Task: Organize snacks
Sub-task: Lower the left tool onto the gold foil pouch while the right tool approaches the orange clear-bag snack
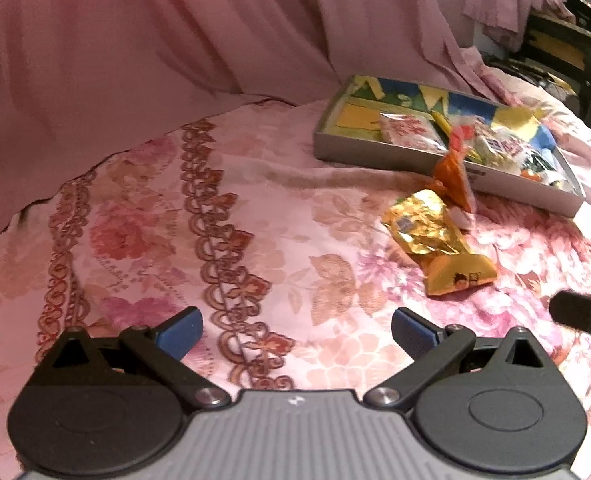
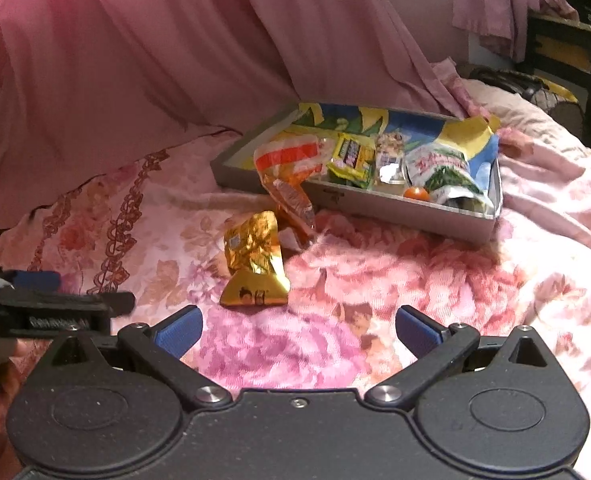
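A crinkled gold foil packet [image 2: 255, 264] lies flat just ahead of the right gripper [image 2: 297, 330], a little to its left. Just beyond it an orange packet [image 2: 293, 204] leans against the near wall of a shallow grey tray [image 2: 395, 210], further ahead and to the right. Inside the tray lie a yellow-green packet [image 2: 351, 158] and a white and green bag [image 2: 441, 172].

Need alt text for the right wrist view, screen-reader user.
An open right gripper hovers over a pink floral bedspread, facing a gold foil snack packet and an orange packet leaning against a grey tray filled with snacks. The left gripper enters at left.
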The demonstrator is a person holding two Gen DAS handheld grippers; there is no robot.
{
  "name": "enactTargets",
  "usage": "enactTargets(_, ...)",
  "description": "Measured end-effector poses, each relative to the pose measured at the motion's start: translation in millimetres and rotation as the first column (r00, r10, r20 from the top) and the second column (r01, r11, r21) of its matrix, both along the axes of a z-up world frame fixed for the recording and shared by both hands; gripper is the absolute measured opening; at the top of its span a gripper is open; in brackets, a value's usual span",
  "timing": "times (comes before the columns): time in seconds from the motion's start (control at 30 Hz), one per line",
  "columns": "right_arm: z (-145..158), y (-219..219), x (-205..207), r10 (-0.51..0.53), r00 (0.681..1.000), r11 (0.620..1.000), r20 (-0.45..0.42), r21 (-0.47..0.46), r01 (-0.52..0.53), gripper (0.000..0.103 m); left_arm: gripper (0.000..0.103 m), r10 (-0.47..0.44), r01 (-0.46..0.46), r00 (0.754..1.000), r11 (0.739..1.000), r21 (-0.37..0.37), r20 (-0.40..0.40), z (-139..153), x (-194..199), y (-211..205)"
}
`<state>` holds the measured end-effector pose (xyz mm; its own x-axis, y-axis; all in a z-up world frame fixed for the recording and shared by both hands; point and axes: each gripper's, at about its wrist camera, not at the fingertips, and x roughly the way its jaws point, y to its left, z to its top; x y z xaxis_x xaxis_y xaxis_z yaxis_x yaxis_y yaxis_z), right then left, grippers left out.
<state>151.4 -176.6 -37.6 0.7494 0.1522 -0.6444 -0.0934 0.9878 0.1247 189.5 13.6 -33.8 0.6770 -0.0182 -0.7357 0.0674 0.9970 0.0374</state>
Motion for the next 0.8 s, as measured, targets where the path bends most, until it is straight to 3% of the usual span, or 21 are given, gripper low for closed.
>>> enactTargets(0.5,9.0,-27.8,44.4,0.051,0.990,0.998,0.131,-0.049,-0.045,0.102,0.103,-0.086,0.086,0.996,0.994,0.064,0.001,-10.3,18.2,-49.3)
enactTargets(0.8,-10.9,-45.4,80.3,0.106,0.984,0.993,0.144,0.037,-0.113,0.102,0.103,-0.094,0.094,0.996,0.994,0.063,-0.012,-18.8,31.9,-63.6)
